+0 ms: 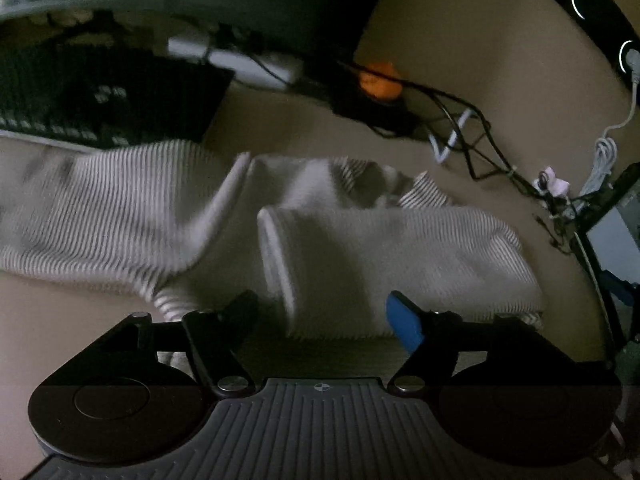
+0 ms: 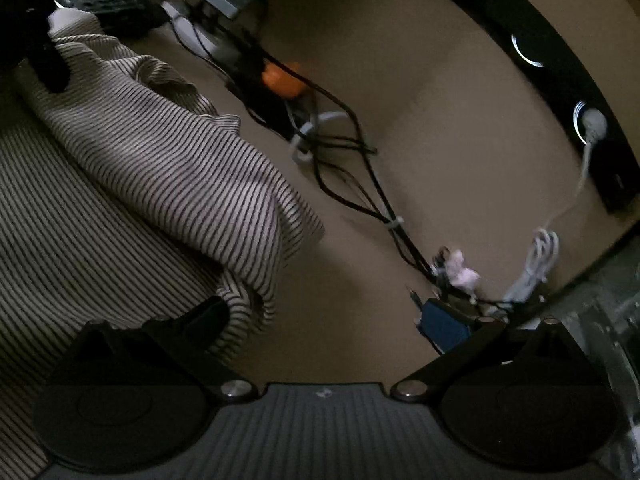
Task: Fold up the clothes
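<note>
A white shirt with thin dark stripes [image 1: 120, 208] lies rumpled on the beige table [image 1: 460, 40]. In the left wrist view a folded part with a plain white band [image 1: 280, 264] reaches toward me. My left gripper [image 1: 320, 300] is open, and that band and the cloth behind it lie between the black finger and the blue finger [image 1: 404, 320] without being pinched. In the right wrist view the same shirt [image 2: 140, 168] fills the left side. My right gripper [image 2: 320, 308] is wide open over bare table, its black finger [image 2: 208, 316] against a hanging fold.
At the back are a black keyboard [image 1: 80, 96], an orange object [image 1: 378, 80] and tangled black cables [image 1: 472, 140]. A coiled white cable [image 2: 536, 260] and small clutter sit at the right. A black strip with lit rings [image 2: 528, 52] borders the table.
</note>
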Action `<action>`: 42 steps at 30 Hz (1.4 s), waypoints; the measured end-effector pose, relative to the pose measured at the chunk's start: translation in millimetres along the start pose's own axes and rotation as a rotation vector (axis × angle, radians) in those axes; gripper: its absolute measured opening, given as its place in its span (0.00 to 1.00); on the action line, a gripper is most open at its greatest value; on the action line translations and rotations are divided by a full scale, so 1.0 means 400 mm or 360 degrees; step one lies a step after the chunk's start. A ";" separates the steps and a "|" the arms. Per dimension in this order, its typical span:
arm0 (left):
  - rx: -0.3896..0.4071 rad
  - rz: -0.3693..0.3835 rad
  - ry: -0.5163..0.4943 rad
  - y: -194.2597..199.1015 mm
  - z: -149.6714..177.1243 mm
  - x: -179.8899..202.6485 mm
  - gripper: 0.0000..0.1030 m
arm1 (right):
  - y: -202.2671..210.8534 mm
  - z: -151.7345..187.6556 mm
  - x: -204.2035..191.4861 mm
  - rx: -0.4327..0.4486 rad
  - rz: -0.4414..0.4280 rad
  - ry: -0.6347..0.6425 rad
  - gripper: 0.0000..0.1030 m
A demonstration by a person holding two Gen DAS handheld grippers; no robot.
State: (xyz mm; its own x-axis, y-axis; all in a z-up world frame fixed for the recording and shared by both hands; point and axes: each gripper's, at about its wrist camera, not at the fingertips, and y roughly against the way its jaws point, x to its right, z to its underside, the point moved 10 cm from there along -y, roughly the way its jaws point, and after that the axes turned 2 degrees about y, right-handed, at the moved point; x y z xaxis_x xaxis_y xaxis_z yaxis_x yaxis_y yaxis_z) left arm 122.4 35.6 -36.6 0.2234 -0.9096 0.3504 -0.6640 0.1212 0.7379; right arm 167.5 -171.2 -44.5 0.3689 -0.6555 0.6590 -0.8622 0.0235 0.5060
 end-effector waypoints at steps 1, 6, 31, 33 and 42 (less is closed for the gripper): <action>-0.0006 0.0013 0.0006 -0.002 0.002 0.001 0.77 | 0.002 0.002 0.006 0.0000 -0.0004 -0.0016 1.00; 0.0026 -0.0023 -0.0075 -0.028 -0.009 0.022 0.68 | 0.011 -0.009 -0.005 0.0024 -0.0042 -0.0022 1.00; 0.0121 0.0015 -0.0072 0.068 -0.106 -0.053 0.93 | 0.051 -0.123 0.042 0.0027 -0.0916 -0.1018 1.00; 0.0009 0.0097 0.0072 0.067 -0.088 -0.039 0.93 | 0.021 -0.133 0.036 -0.0031 -0.1086 -0.1271 1.00; -0.0284 -0.0242 0.0301 0.043 -0.004 -0.117 0.96 | -0.086 -0.109 -0.084 -0.0310 -0.1102 -0.1407 1.00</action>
State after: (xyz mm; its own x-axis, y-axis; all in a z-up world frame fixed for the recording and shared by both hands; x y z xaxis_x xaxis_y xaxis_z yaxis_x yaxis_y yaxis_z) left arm 101.7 80.8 -39.6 0.4508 -0.8344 0.3170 -0.4808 0.0723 0.8739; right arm 199.8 -117.0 -59.6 0.3041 -0.8738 -0.3794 -0.4715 -0.4841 0.7371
